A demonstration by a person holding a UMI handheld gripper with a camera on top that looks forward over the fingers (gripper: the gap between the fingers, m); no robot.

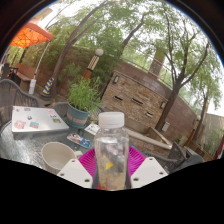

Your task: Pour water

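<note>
Standing on the glass-topped table (20,145) were a potted plant (82,100) at about ten o'clock from the gripper (111,170), a flat board game box (35,121) farther out at nine o'clock, and a pale bowl (57,155) just beside the left finger. Trees and a stone wall (135,95) filled the background at twelve to two o'clock. Between the pink pads (88,160) sat a clear bottle (111,150) with a white cap, the fingers closed in on both its sides, gripping it upright.
</note>
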